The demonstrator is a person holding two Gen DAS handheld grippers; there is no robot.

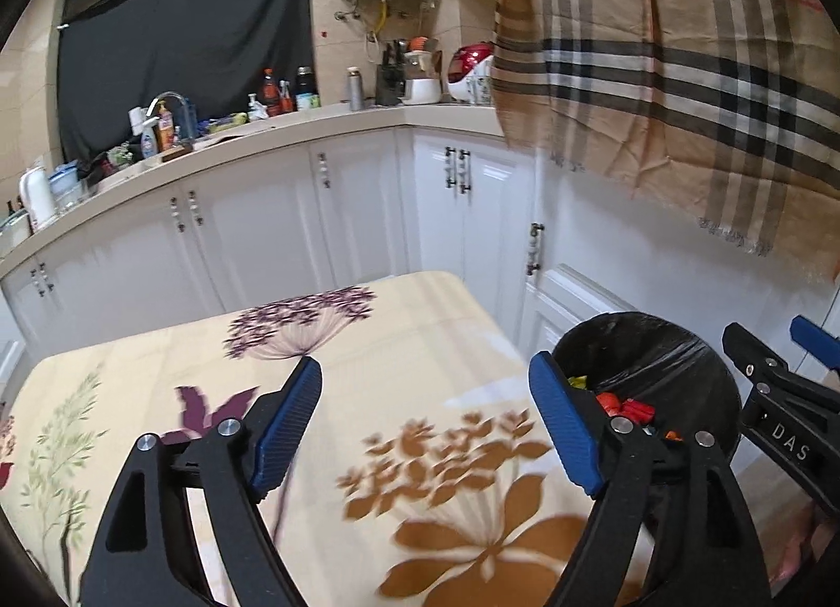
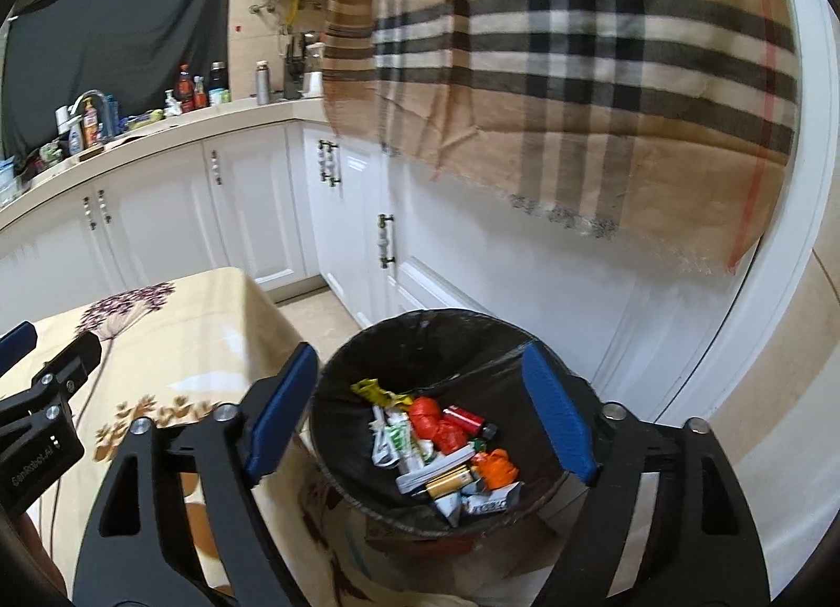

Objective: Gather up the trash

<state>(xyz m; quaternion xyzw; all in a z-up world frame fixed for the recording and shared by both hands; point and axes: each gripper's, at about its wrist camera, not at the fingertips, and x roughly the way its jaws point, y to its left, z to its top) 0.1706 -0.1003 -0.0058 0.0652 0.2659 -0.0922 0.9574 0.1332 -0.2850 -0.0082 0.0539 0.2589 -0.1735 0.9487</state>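
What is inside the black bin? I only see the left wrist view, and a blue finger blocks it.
Observer: The round black-lined trash bin holds wrappers, a small red can and crumpled orange plastic.
Child: Is the other gripper holding anything?
Observer: No, the right gripper is open and empty above the bin.
Child: Is the bin on the table?
Observer: No, it sits beside the flowery cream tablecloth, near the white cabinets.

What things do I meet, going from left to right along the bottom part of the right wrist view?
Left gripper → floral tablecloth → black-lined trash bin, trash inside → white cabinet wall.
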